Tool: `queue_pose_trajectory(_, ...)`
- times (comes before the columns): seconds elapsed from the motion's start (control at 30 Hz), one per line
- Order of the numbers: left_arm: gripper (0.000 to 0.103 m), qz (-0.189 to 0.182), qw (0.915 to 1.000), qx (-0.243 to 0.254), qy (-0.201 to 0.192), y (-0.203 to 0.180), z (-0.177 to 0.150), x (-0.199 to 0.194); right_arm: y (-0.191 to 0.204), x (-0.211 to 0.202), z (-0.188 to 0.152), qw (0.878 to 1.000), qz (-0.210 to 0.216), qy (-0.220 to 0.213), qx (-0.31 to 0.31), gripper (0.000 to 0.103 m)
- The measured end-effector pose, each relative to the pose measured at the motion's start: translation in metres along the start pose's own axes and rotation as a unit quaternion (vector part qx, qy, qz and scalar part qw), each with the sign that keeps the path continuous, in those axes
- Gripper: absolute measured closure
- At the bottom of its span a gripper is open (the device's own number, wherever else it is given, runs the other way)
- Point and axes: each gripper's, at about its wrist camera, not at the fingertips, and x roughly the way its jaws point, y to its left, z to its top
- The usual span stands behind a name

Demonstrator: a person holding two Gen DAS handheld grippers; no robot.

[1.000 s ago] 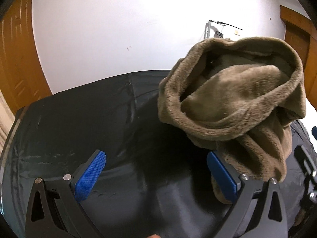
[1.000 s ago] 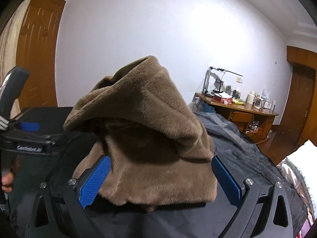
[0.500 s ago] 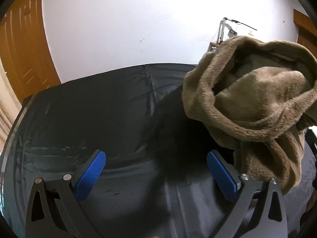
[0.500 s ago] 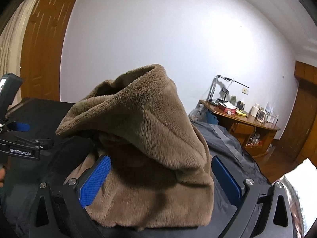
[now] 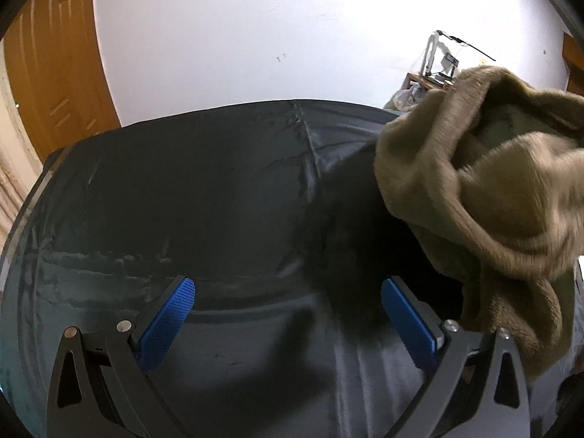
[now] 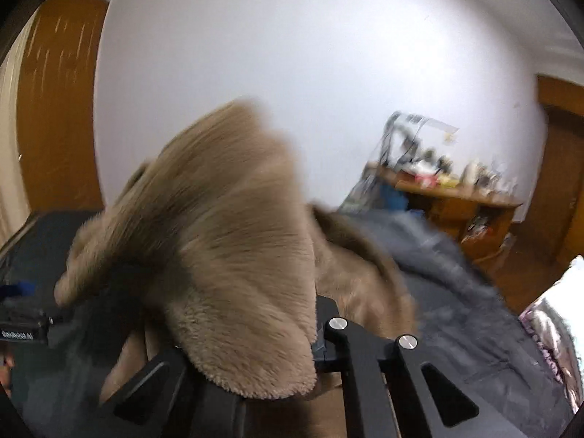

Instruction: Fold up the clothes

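On a bed covered with a dark, glossy sheet (image 5: pixel 219 197), creased along a seam that runs away toward the far edge, a fluffy brown garment (image 6: pixel 233 255) is bunched and lifted clear of the cover on the right side. The right gripper (image 6: pixel 317 346) has just been closing, and its jaws now stand pressed together with a fold of the plush fabric pinched between them; the pile drapes over the black fingers and hides the pads. The left gripper (image 5: pixel 288 310) hangs low over bare sheet with its jaws spread wide and nothing between the blue pads (image 5: pixel 168 317), the garment (image 5: pixel 485 197) just beside its right finger. Behind the bed rises a plain white wall (image 5: pixel 255 36), with a wooden door (image 5: pixel 54 73) at the left. In the right wrist view a cluttered wooden desk (image 6: pixel 456 200) stands against the wall to the right, blurred.
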Motion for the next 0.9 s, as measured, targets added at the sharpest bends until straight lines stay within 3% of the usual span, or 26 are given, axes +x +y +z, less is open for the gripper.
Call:
queue_pose_trajectory(0.17,0.0,-0.013,0.9998,-0.014,0.011,0.005,-0.002,0.004,-0.005,-0.059,0.02,0.988,-0.096,-0.118,-0.034,0.096)
queue_pose_trajectory(0.23,0.0,-0.008,0.9996,-0.027,0.004,0.005,-0.004,0.005,-0.01,-0.081,0.028,0.978,-0.127,-0.16,-0.031,0.096)
queue_pose_trajectory(0.37,0.0,-0.035,0.9991,-0.023,-0.011,0.01,-0.006,-0.013,-0.016,-0.123,0.043,0.954,-0.182,-0.237,-0.027,0.096)
queue_pose_trajectory(0.47,0.0,-0.061,0.9976,-0.001,-0.033,0.003,-0.004,-0.027,-0.027,-0.155,0.054,0.939,-0.2,-0.279,-0.006,0.096)
queue_pose_trajectory(0.63,0.0,-0.108,0.9895,0.055,-0.079,-0.016,-0.01,-0.049,-0.053,-0.188,0.068,0.927,-0.209,-0.309,0.028,0.096)
queue_pose_trajectory(0.7,0.0,-0.113,0.9802,0.116,-0.114,-0.034,-0.021,-0.063,-0.064,-0.198,0.072,0.925,-0.208,-0.316,0.039,0.096)
queue_pose_trajectory(0.77,0.0,-0.115,0.965,0.184,-0.147,-0.054,-0.035,-0.076,-0.071,-0.209,0.073,0.922,-0.21,-0.324,0.043,0.096)
queue_pose_trajectory(0.83,0.0,-0.12,0.9431,0.255,-0.177,-0.076,-0.054,-0.088,-0.067,-0.217,0.071,0.918,-0.212,-0.332,0.042,0.096)
queue_pose_trajectory(0.9,0.0,-0.138,0.9144,0.326,-0.197,-0.096,-0.075,-0.099,-0.07,-0.229,0.076,0.916,-0.209,-0.341,0.044,0.096)
